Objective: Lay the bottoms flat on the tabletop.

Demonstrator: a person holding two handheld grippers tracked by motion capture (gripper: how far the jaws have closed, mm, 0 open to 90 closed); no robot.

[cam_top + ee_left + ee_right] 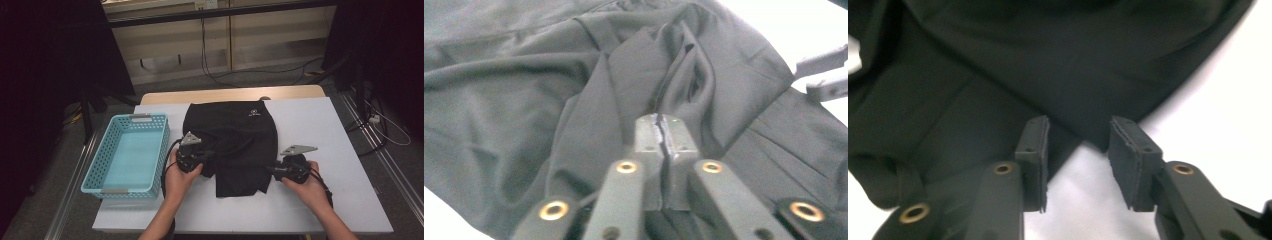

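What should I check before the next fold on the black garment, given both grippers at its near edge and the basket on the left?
1. Left gripper pinching the black fabric garment: ok, jaws closed on a fold.
2. Right gripper gripping the cloth: not ok, jaws apart, hem edge between them but not pressed.
3. Garment lying on the white table cover: ok.
4. Turquoise perforated plastic basket free to receive: ok.
5. Garment flat: not ok, creased at the near left.
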